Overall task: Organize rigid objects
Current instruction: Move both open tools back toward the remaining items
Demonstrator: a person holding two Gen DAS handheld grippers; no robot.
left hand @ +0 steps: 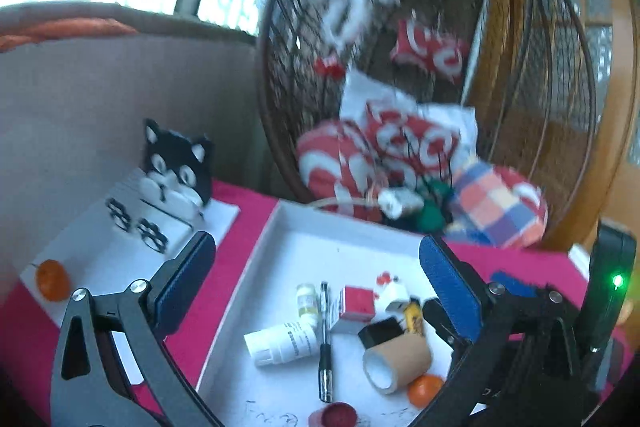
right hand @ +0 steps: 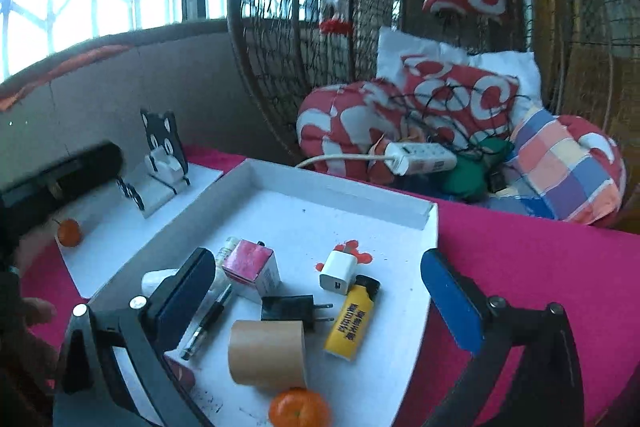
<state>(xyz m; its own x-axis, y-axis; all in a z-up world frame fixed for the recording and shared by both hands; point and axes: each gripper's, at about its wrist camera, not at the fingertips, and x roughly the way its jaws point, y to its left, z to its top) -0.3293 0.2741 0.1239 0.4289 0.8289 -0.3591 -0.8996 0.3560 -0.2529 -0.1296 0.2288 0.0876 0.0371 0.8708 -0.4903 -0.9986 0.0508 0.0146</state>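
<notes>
A white tray [right hand: 340, 191] on the pink cloth holds several rigid items: a brown tape roll [right hand: 266, 353], a yellow lighter [right hand: 352, 323], a white charger cube [right hand: 338, 271], a black plug [right hand: 292, 309], a red box [right hand: 250, 269], a black pen [right hand: 206, 325], a white bottle [left hand: 282, 343] and an orange [right hand: 298, 409]. My right gripper [right hand: 318, 297] hangs open over the tray's near half, nothing between its fingers. My left gripper [left hand: 316, 283] is also open above the tray [left hand: 344, 223], with the pen [left hand: 325, 339] and red box [left hand: 358, 303] below the gap.
A white board [right hand: 120, 227] left of the tray carries a black-and-white cat stand [right hand: 162, 151] and a second orange [right hand: 69, 231]. Behind stands a wicker hanging chair [right hand: 256, 27] with red cushions and a power strip [right hand: 424, 157]. A hand [right hand: 36, 311] shows at the left edge.
</notes>
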